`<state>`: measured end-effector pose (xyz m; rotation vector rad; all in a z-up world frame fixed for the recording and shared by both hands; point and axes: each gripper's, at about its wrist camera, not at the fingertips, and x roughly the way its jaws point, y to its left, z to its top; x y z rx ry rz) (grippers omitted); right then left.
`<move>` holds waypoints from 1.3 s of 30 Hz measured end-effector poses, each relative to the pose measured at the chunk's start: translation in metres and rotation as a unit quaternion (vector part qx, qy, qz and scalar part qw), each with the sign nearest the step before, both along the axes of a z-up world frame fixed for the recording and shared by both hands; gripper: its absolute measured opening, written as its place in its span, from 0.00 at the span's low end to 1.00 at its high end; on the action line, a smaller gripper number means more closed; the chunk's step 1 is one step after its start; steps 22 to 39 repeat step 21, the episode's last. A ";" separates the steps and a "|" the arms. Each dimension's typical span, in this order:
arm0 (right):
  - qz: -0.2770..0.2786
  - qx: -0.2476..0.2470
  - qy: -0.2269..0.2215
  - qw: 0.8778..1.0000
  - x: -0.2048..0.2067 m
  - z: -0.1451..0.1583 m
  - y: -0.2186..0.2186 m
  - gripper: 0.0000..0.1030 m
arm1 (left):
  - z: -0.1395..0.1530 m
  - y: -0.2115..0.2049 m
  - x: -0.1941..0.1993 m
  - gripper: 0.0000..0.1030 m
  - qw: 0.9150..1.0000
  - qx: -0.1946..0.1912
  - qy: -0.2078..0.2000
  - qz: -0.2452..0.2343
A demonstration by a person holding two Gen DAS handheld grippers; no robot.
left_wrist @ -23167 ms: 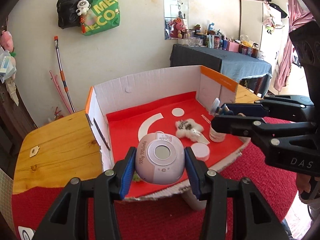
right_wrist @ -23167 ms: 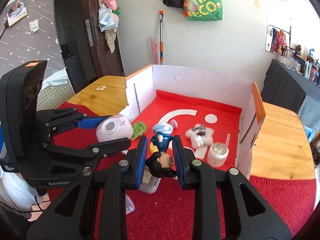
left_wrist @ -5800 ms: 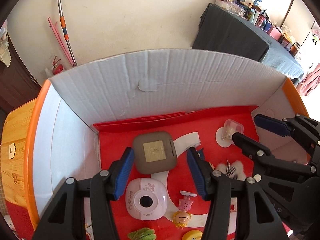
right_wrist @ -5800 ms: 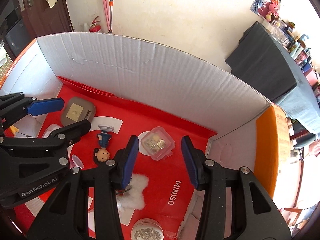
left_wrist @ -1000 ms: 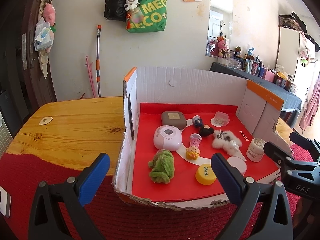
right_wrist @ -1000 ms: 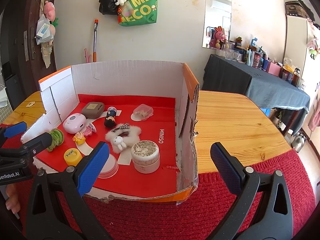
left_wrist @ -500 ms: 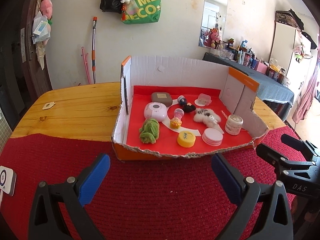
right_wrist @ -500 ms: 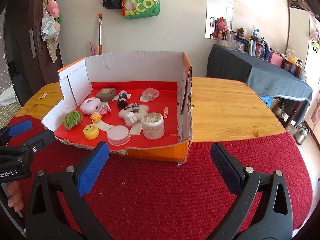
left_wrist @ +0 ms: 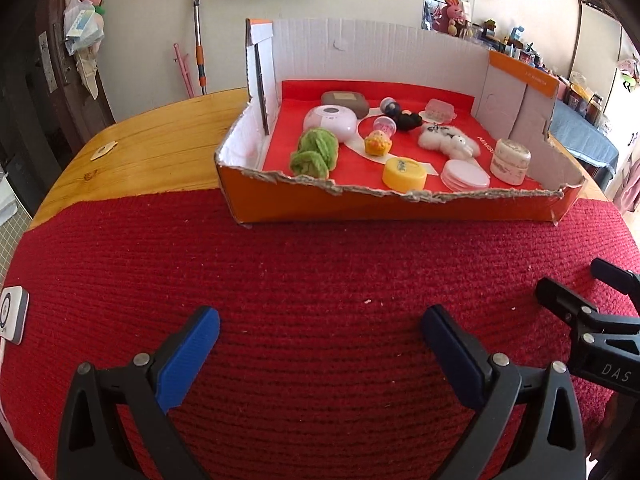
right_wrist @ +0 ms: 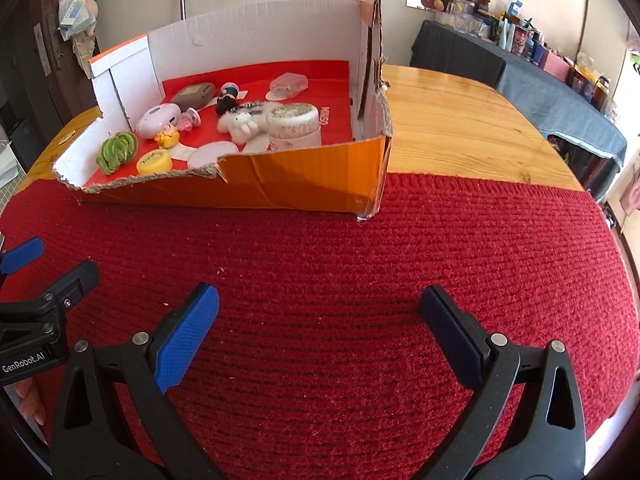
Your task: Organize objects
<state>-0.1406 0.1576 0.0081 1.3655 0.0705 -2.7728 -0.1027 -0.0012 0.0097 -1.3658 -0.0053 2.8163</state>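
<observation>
An orange cardboard box (left_wrist: 392, 204) with white walls stands on the table, also in the right wrist view (right_wrist: 280, 188). Inside lie several small things: a pink device (left_wrist: 330, 120), a grey case (left_wrist: 345, 102), a green fuzzy thing (left_wrist: 314, 154), a yellow lid (left_wrist: 404, 172), a white plush (left_wrist: 446, 142), a white jar (left_wrist: 512, 160) and small figures (left_wrist: 378, 142). My left gripper (left_wrist: 320, 322) is open and empty over the red mat, well in front of the box. My right gripper (right_wrist: 320, 308) is open and empty beside it.
A red knitted mat (left_wrist: 320, 280) covers the near part of the round wooden table (left_wrist: 152, 156). A small white card (left_wrist: 14, 314) lies at the mat's left edge. A dark-clothed side table (right_wrist: 540, 84) with bottles stands at the right.
Both grippers have drawn back from the box and dipped toward the mat. Both stay wide open and empty. The box's contents have not moved.
</observation>
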 end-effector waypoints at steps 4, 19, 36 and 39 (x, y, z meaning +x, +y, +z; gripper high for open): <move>-0.005 0.004 0.001 1.000 0.002 -0.001 -0.001 1.00 | -0.001 0.000 0.000 1.00 1.000 -0.001 -0.001 0.001; -0.008 0.006 0.003 1.000 0.003 0.000 -0.001 1.00 | -0.001 0.001 -0.001 1.00 1.000 -0.002 0.002 0.003; -0.008 0.006 0.002 1.000 0.004 0.000 -0.001 1.00 | -0.001 0.001 -0.001 1.00 1.000 -0.002 0.002 0.003; -0.008 0.006 0.002 1.000 0.004 0.000 -0.001 1.00 | -0.001 0.001 -0.001 1.00 1.000 -0.002 0.002 0.003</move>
